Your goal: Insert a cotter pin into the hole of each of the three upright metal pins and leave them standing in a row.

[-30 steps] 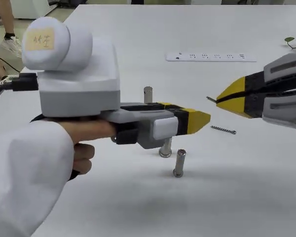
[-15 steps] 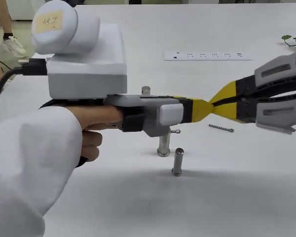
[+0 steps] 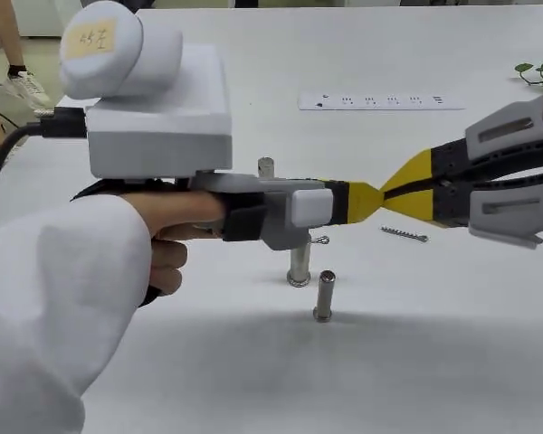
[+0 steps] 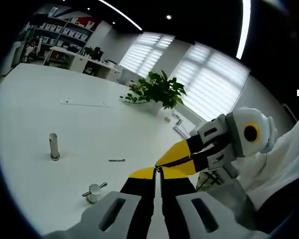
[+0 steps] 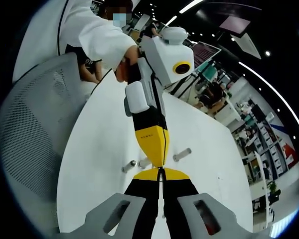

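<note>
A: Standing nearest on the counter [image 3: 253, 380]?
B: One bare pin [image 3: 324, 297]. Behind it is a second pin [image 3: 300, 268] with a cotter pin [image 3: 320, 240] through it.
A: Claws?
B: The left claw [image 3: 371, 201] and right claw [image 3: 394, 197] are both pinched closed, tip to tip above. A loose cotter pin [image 3: 404, 234] lies beyond, and the third pin [image 3: 266, 166] is farthest.

right claw [image 5: 161, 172] closed, tip meeting left claw [image 5: 160, 158], metal pins [image 5: 182, 154] beyond

sleeve [image 3: 54, 307]: white | left gripper [image 3: 376, 201]: grey body | fingers [image 3: 355, 201]: black, yellow tips | cable [image 3: 2, 155]: black
</note>
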Motion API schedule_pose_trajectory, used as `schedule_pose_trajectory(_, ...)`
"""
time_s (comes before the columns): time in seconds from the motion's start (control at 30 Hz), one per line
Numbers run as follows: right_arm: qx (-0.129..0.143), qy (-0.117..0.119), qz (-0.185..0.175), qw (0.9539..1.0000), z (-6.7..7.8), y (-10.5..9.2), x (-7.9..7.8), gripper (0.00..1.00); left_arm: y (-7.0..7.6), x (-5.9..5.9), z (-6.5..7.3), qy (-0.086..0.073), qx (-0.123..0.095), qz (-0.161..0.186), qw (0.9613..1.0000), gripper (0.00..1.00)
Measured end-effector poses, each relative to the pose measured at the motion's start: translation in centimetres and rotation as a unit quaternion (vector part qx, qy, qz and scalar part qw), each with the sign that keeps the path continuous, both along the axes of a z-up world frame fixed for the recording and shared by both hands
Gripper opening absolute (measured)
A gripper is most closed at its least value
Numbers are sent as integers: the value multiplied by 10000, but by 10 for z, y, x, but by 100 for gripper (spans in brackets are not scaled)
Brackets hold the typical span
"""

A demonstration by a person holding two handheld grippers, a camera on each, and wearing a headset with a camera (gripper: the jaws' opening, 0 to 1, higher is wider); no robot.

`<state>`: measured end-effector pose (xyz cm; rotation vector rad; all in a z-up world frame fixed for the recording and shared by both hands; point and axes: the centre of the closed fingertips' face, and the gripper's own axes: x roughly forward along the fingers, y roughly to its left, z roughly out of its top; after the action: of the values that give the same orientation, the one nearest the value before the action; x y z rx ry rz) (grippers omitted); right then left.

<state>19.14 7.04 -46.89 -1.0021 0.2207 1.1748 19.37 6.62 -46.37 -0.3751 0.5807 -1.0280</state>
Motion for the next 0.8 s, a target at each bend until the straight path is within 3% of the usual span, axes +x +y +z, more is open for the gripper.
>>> schedule_pose_trajectory(0.17,-5,20,59,10000,-1,1,-3,0,1,-3,-1,26,2,-29,10000,0)
schedule_pose_trajectory(0.23,3,24,70,10000,0,1,-4,0,1,-3,-1,225,-90,66,9997,0)
schedule_pose_trajectory(0.37,-3,-1,101,9999,1,2,-4,0,1,-4,0,169,-62,58,9998,0)
schedule_pose_trajectory(0.43,-17,-2,118,9999,0,2,-5,0,2,-3,-1,249,-49,76,9996,0)
schedule_pose_trajectory(0.57,-9,113,128,9999,-3,2,-8,0,2,-6,-3,246,11,46,9997,0)
schedule_pose_trajectory(0.63,26,138,111,9998,-2,2,-8,0,3,-5,-4,351,-28,93,9993,0)
schedule_pose_trajectory(0.8,-37,155,207,9997,-5,3,-12,0,4,-7,-6,353,37,29,9994,0)
